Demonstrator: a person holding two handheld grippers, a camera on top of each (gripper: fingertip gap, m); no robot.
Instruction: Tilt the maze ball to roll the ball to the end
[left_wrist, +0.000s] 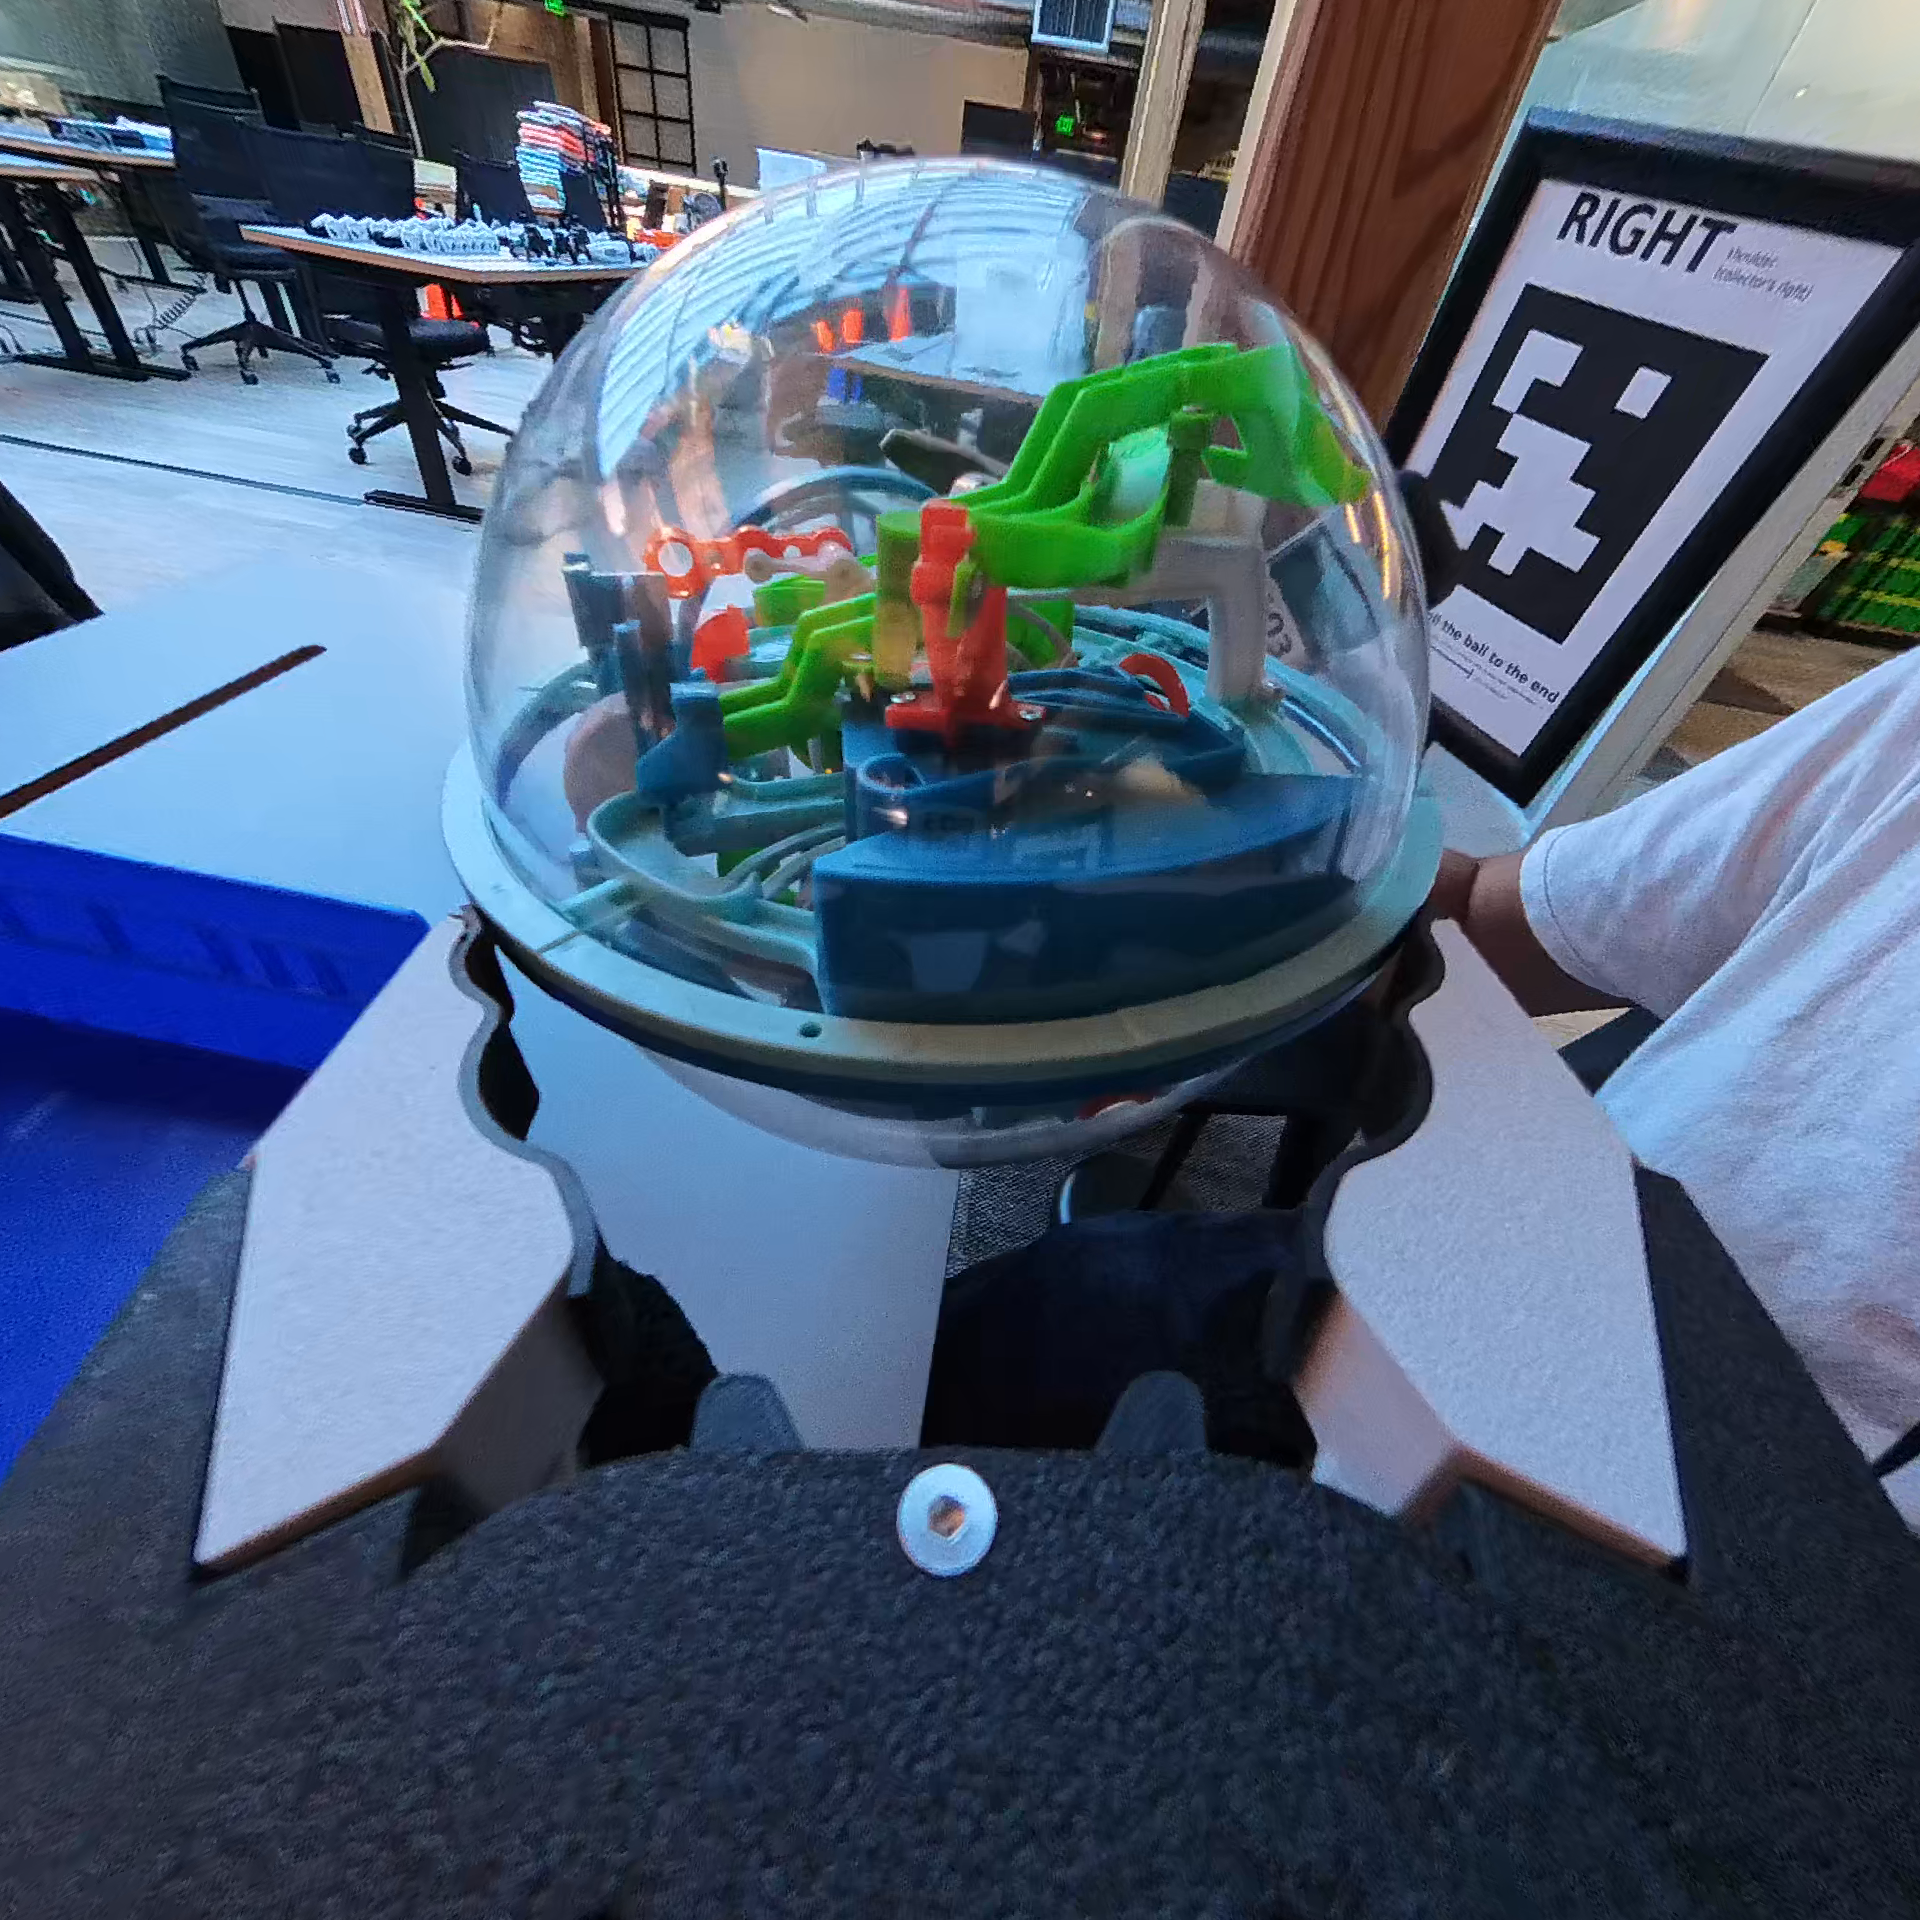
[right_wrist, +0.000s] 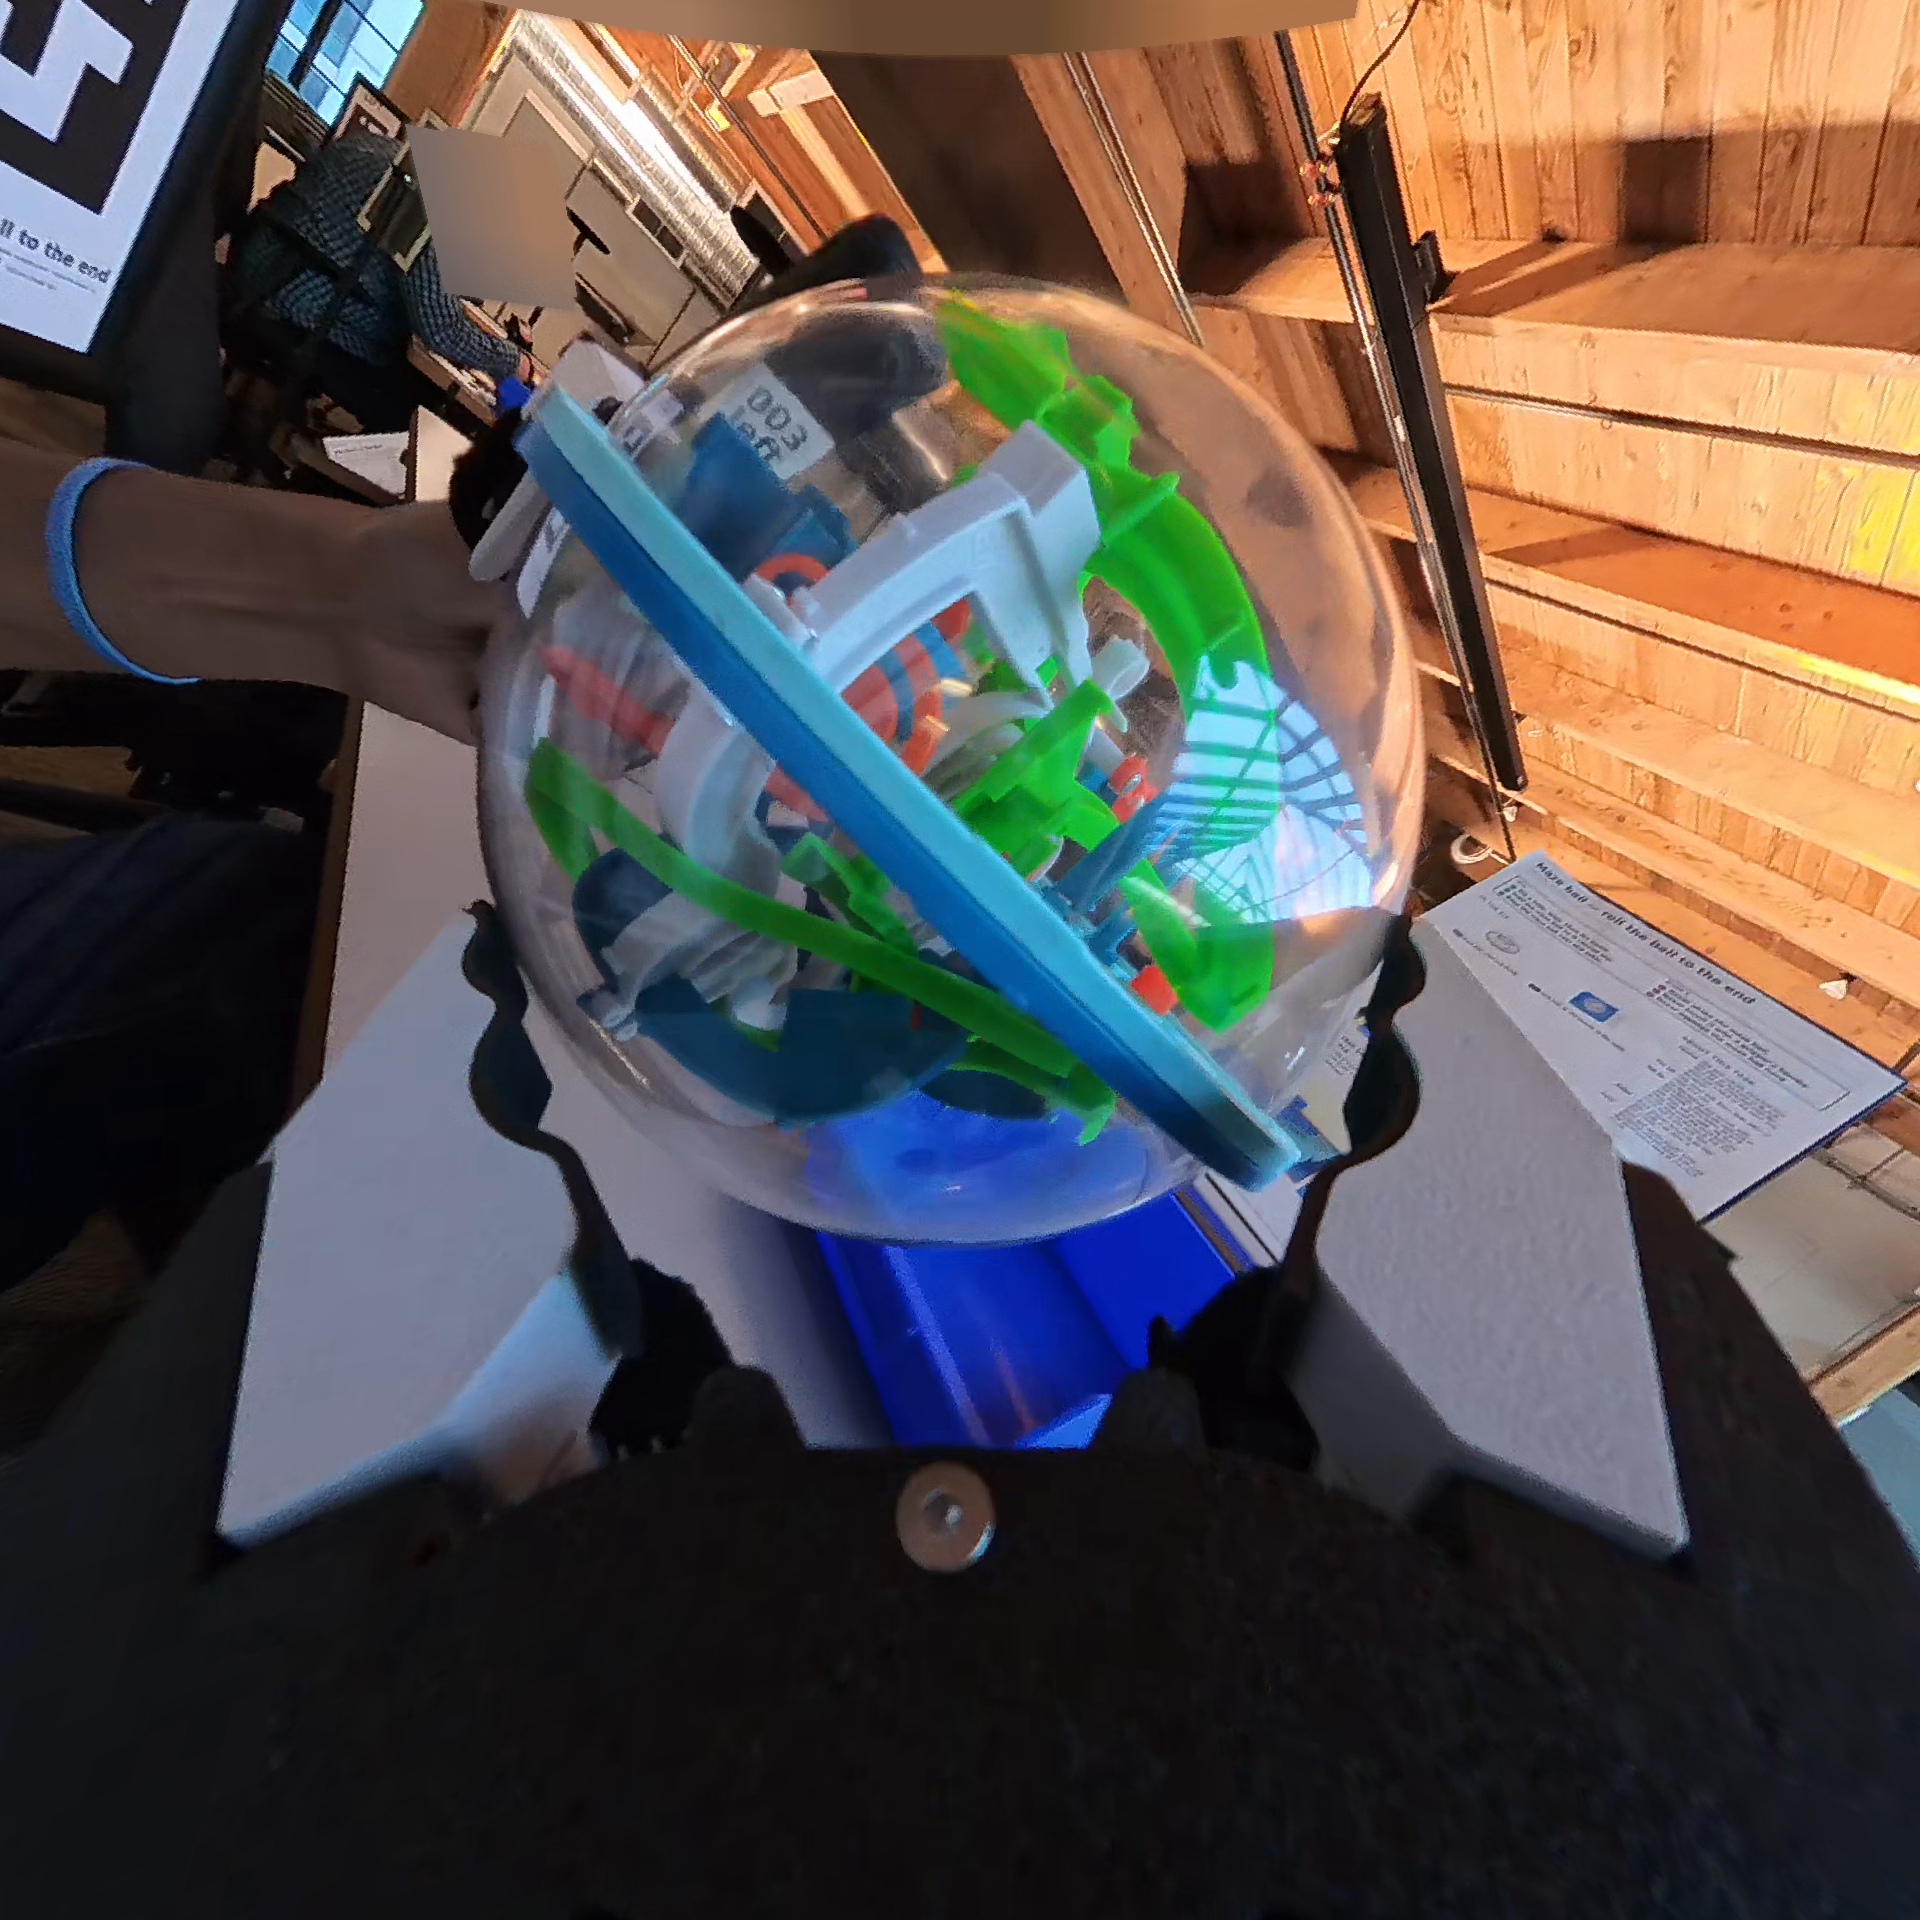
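1. Left gripper (left_wrist: 951, 971) clamped on the maze ball (left_wrist: 940, 623) — white fingers (left_wrist: 416, 1195) pressed against either side at the equator ring, jaws spread wide around it.
2. Right gripper (right_wrist: 935, 1039) likewise gripped the maze ball (right_wrist: 945, 748), fingers (right_wrist: 1496, 1226) touching the lower flanks of the clear shell on both sides.
3. Held off the table (left_wrist: 208, 707) between the two pairs of jaws, in the left wrist view ring roughly level, dome up; in the right wrist view ring slanted steeply across the jaws.
4. Inside the shell: green, blue, white and orange tracks. Small rolling ball not made out in either view.
5. Beyond the left jaws, to the right: a framed sign (left_wrist: 1621, 457) with a black-and-white marker, standing upright.
6. Left of the left jaws and below: a blue bin (left_wrist: 156, 987). Same blue bin (right_wrist: 966, 1320) seen between the right jaws, under the sphere.
7. Right of the left jaws: a white sleeve (left_wrist: 1756, 987), with a hand (left_wrist: 1465, 894) close by the ring.
8. Left of the right jaws — a hand (right_wrist: 416, 613) with a blue wristband (right_wrist: 78, 571) beside the ring's far edge.
9. Right of the right jaws: a printed sheet (right_wrist: 1662, 1039) lying on the table.
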